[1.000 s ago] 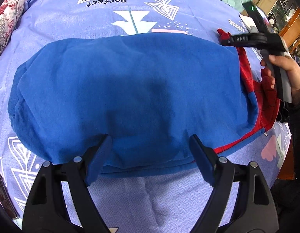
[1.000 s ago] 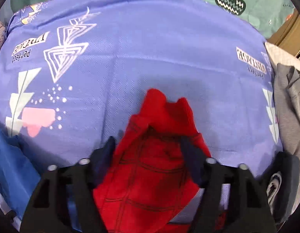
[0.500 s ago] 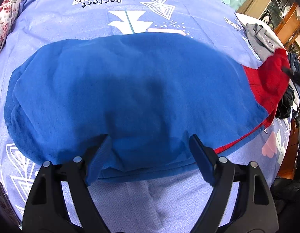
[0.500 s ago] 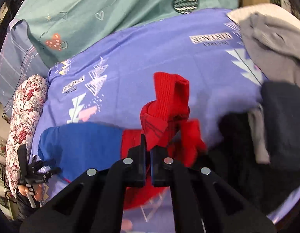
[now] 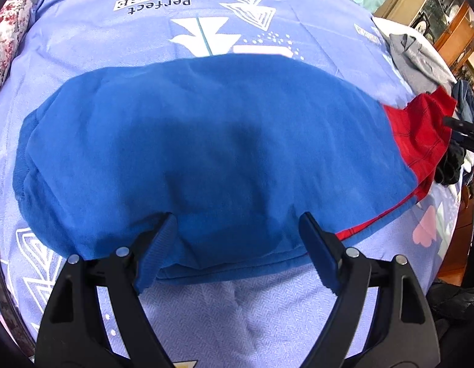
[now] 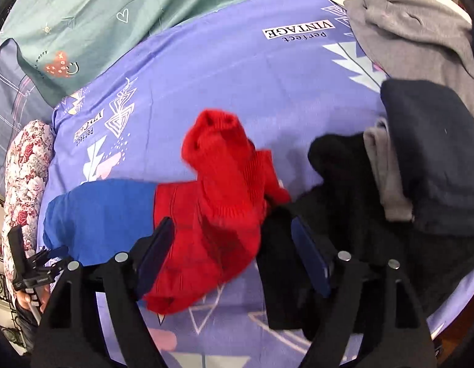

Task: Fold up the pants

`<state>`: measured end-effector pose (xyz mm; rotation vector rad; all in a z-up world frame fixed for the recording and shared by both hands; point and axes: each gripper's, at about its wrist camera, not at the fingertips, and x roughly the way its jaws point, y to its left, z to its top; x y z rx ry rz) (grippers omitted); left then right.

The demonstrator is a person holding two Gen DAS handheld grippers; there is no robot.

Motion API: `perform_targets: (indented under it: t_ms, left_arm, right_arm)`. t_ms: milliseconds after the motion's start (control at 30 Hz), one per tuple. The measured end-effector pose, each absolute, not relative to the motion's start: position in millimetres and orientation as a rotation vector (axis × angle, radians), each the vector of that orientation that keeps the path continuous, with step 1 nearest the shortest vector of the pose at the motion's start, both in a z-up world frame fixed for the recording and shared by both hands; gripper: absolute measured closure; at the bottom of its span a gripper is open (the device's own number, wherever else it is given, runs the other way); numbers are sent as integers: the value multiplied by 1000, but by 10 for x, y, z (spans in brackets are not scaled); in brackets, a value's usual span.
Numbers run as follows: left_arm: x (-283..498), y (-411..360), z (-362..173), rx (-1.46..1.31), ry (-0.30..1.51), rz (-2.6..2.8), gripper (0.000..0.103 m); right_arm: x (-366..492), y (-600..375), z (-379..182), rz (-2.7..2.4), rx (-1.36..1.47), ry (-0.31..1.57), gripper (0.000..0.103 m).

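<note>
From the left wrist view, the blue and red pants [image 5: 212, 153] lay spread flat across the lilac bedsheet [image 5: 267, 12], filling most of its middle. The left gripper [image 5: 237, 239] stood with its jaws wide apart, straddling the near edge of the blue fabric; whether its fingertips [image 5: 163, 239] touched the cloth I could not tell. The red leg end of the pants ran off toward the far right of the sheet, where a grey garment [image 5: 417, 58] lay beyond it. A flowered pillow [image 5: 7, 36] sat at the sheet's left edge.

From the right wrist view, the same pants [image 6: 212, 208] lay on the bedsheet [image 6: 237, 70] with the red cuff bunched and raised up, the blue part stretching away to the left. The right gripper [image 6: 233, 245] hung with its jaws parted, holding nothing, the red cloth lying between and under them. A heap of black, navy and grey clothes [image 6: 420, 168] was piled just right of the red cuff. A green quilt [image 6: 114, 9] lay past the sheet's far edge, and the flowered pillow [image 6: 28, 168] lay along its left side. The left gripper [image 6: 31, 273] showed low at the left, beside the blue end.
</note>
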<state>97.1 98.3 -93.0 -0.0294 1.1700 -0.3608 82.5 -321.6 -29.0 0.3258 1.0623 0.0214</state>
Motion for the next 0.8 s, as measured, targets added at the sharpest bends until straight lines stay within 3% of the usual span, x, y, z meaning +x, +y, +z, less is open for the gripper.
perform_targets:
  t_ms: [233,400,500,600,633,667,800]
  left_arm:
    - [917,1343,-626,-61,1094,-280,20]
    - [948,1528,-685,-80,1123,-239,20]
    - [999,1490,-764,-75,1141,-252,20]
    - [1032,1396,-845,-60,1155,-248,20]
    - [1031,1372,-858,-58,1154,-251,20]
    - [1030,1351,-867,-60,1155,-255,20]
    - [1041,1297,-913,-37,1170,-249,20]
  right_arm:
    - [1166,-3264,-449,-17,319,1145,24]
    - [915,-3367,-227,-39,302,1071,26]
    - [842,-3388,-173,8,317,1042,72]
    - [995,-3324,-282,21,306,1077,74]
    - [1042,-3290,-294,27,317,1077,82]
    - [1074,-3258,-295,53,347,1075,83]
    - [1073,-3030,-52,170,397,1000,86]
